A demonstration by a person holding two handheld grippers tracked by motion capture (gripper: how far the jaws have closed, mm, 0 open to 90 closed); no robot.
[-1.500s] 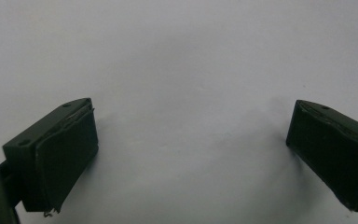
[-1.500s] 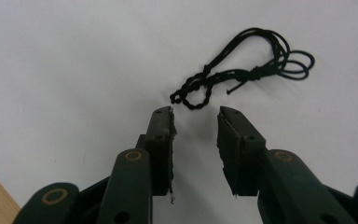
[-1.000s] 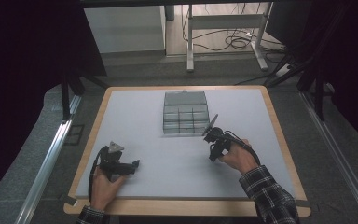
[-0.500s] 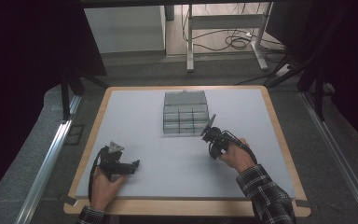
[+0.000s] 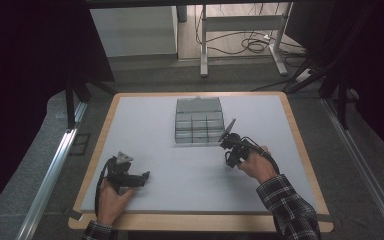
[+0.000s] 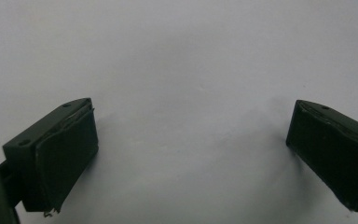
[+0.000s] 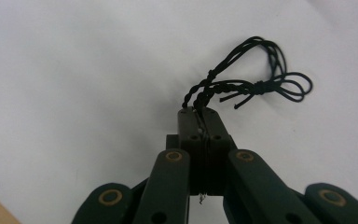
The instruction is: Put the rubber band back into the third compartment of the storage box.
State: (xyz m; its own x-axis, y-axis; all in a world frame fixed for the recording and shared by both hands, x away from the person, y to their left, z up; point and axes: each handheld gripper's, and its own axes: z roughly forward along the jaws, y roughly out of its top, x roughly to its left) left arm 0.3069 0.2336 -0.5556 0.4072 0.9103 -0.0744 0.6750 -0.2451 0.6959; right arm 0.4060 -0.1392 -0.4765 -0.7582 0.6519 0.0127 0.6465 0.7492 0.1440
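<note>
Between the pinched jaws of the right tool [image 7: 199, 114], a knotted black cord [image 7: 251, 86] is clamped by one end, its loops lying on the white bench [image 5: 180, 165] just beside a clear compartment box [image 5: 199, 122]. Well apart, the left tool [image 6: 191, 135] rests with jaws spread wide, holding nothing.

A thin black cord [image 7: 247, 86], twisted and knotted into several small loops, lies on the white counter [image 7: 74, 70]. One braided end is pinched between the closed jaws of the right hand-held gripper [image 7: 199, 112], the loops trailing beyond the tips.
</note>
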